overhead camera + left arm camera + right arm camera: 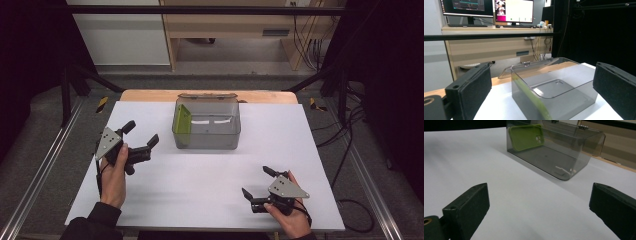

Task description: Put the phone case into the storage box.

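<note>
No writing or brand can be read on the things. Ahead of both tongs, on the white desk (210, 175), stands a clear grey box (207, 125) with its lid open behind; a green phone case (182, 119) leans upright inside against the wall nearest the left tongs (140, 134). The left tongs and the right tongs (255, 181) both have their jaws apart and hold nothing, the left near the box, the right well apart from it.
</note>
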`<state>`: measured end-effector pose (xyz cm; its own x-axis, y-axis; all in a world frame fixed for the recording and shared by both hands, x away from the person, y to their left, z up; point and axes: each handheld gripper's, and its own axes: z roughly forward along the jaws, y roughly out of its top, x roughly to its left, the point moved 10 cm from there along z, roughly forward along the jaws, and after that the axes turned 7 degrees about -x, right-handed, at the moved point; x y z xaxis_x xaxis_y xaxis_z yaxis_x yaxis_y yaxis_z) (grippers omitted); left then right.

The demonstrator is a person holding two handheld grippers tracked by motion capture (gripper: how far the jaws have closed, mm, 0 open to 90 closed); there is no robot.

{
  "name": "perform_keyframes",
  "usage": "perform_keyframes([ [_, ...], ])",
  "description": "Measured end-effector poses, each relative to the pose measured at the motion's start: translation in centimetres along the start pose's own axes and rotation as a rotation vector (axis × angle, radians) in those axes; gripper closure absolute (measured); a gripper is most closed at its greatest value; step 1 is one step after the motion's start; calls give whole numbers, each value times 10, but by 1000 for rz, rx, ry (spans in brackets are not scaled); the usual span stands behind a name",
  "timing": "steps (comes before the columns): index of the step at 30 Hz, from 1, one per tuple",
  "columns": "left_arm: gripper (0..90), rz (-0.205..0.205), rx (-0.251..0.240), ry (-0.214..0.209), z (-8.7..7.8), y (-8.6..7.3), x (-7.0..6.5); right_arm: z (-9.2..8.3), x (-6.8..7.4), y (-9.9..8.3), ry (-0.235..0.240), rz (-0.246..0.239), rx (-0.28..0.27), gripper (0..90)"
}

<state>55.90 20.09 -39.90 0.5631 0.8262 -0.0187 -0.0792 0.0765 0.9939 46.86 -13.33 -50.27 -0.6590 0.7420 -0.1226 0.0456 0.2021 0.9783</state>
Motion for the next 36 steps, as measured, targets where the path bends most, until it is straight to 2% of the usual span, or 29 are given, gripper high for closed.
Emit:
perform_keyframes([
  [3, 17, 0, -6, 0, -3, 0, -1, 0, 0, 0, 0, -1, 0, 31],
  [7, 17, -29, -11, 4, -7, -1, 0, 0, 0, 0, -1, -1, 1, 31],
  [15, 17, -45, -17, 17, -19, -4, 6, 0, 0, 0, -1, -3, 0, 31],
  [19, 17, -24, -10, 27, -26, -6, 9, 0, 1, 0, 0, -2, 1, 31],
  [24, 17, -23, -7, 32, -33, -10, 8, 0, 0, -1, -2, -4, 4, 31],
  [28, 18, 10, 2, 25, -37, -12, 3, 1, 0, -1, -3, -7, 6, 31],
  [34, 18, 28, 9, 5, -39, -17, -6, 1, 1, -1, -4, -10, 8, 31],
  [36, 17, 18, 8, 2, -40, -19, -8, 1, 1, -1, -4, -12, 8, 31],
])
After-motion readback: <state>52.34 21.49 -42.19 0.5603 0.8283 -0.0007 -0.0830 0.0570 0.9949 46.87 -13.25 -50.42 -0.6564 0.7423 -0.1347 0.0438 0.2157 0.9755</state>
